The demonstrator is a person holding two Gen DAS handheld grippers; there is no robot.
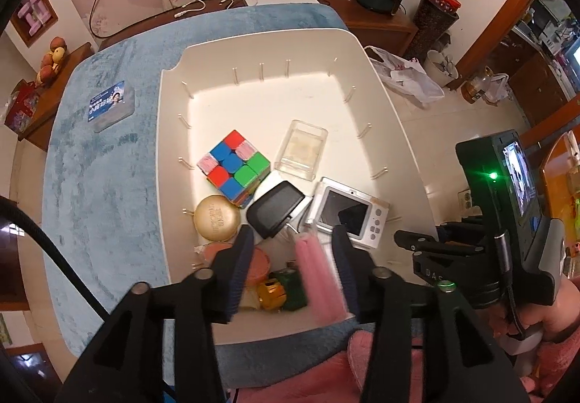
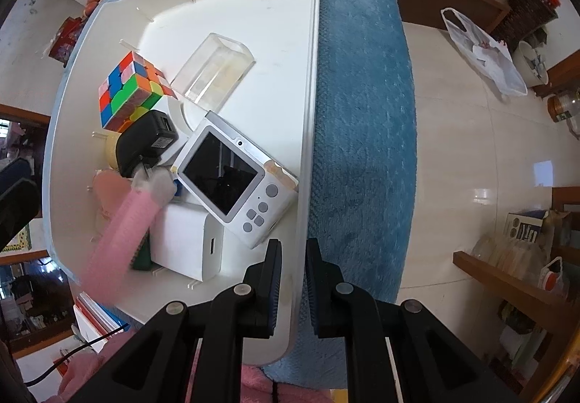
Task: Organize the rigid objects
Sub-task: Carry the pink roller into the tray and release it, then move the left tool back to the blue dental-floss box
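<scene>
A blurred pink stick (image 1: 319, 279) hangs between the left claw (image 1: 293, 258) fingers, apparently free of both. Just beyond it in the white bin (image 1: 362, 51) lie a black adapter (image 1: 275, 209), a white camera (image 1: 349, 212) screen-up, a colour cube (image 1: 233, 163), a gold tin (image 1: 216, 218) and a clear box (image 1: 302, 149).

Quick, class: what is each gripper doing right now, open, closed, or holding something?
Left gripper: open, with a blurred pink thing loose between the jaws.
Right gripper: closed on the white bin's rim.

Blue-clothed table (image 1: 94, 192); white bin (image 1: 384, 106); tin (image 1: 110, 106)
</scene>
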